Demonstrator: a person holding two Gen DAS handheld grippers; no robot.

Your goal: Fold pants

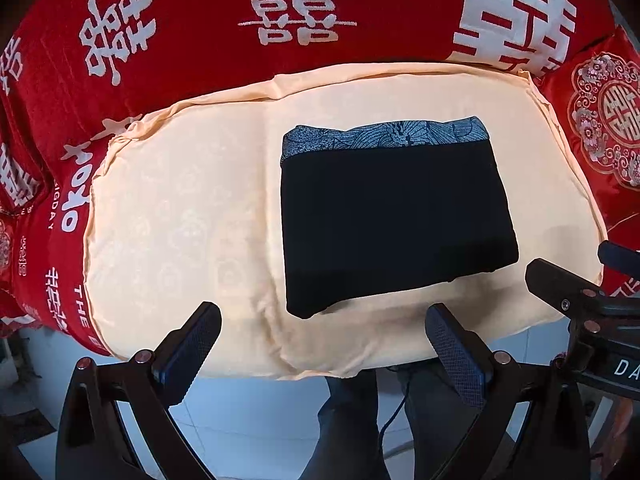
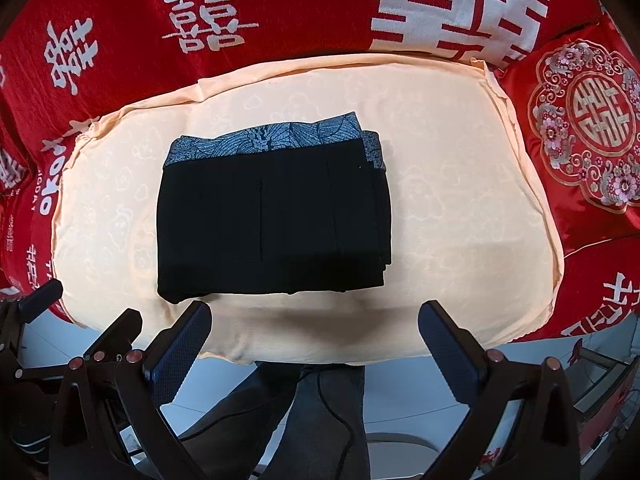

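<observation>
Red bedding (image 1: 200, 60) w/ white characters lies under a cream cushion (image 1: 180, 220). Folded black pants (image 1: 392, 224) lie mid-cushion, patterned waistband on far edge. Left gripper (image 1: 322, 344) & right gripper (image 2: 314, 340), both spread wide & empty, hover just off cushion's near edge, clear of pants.

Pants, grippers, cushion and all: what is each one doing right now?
black pants: folded into a flat stack, patterned blue waistband on the far edge, lying on the cushion.
left gripper: open, holding nothing, apart from the pants.
right gripper: open, holding nothing, just short of the pants' near edge.
cream cushion: lying flat, cover wrinkled at its rim.
red bedding: spread behind the cushion.
</observation>
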